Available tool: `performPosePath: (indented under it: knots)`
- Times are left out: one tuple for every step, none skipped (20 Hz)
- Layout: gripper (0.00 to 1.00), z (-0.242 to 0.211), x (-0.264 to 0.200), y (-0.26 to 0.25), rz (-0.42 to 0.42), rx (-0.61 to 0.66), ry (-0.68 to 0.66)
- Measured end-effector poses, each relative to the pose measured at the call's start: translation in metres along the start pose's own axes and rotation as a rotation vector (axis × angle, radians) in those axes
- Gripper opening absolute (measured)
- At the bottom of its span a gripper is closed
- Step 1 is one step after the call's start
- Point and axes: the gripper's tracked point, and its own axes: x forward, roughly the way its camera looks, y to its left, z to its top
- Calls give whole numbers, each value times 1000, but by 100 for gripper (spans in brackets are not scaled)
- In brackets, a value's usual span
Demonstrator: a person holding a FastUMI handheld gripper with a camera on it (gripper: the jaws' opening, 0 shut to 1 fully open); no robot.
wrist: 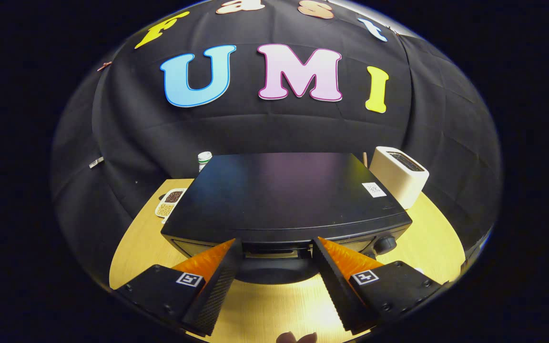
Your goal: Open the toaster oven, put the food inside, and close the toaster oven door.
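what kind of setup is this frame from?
Looks like a mock kitchen counter in a recording booth, not a real kitchen: a toaster oven and a pop-up toaster sit on a wooden table against a black cloth wall. The tongs are open, just before the oven's front.

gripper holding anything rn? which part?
Nothing held. The gripper is open, fingers straddling the toaster oven door's top edge, not pressing it.

gripper (pixel 277 247): fingers spread wide apart, nothing pressed between them | pose: angled downward, tips pointing to the far side | fingertips (pixel 297 337): person's, just showing near, below the gripper
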Motion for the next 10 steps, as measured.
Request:
performPosePath:
  knots:
    - [97, -4, -3, 0, 3, 0, 17]
    - [98, -5, -4, 0, 6, 0, 10]
    - [98, -9, -8, 0, 8, 5, 20]
    - [97, -11, -13, -1, 12, 9, 21]
    - [97, -17, -17, -2, 16, 14, 31]
    - [97, -22, -22, -2, 19, 20, 39]
    - [97, -29, -27, -3, 21, 27, 52]
    - [97, -36, -32, -4, 21, 33, 61]
    - [98, -44, -37, -5, 20, 33, 76]
    - [97, -53, -42, -5, 23, 24, 93]
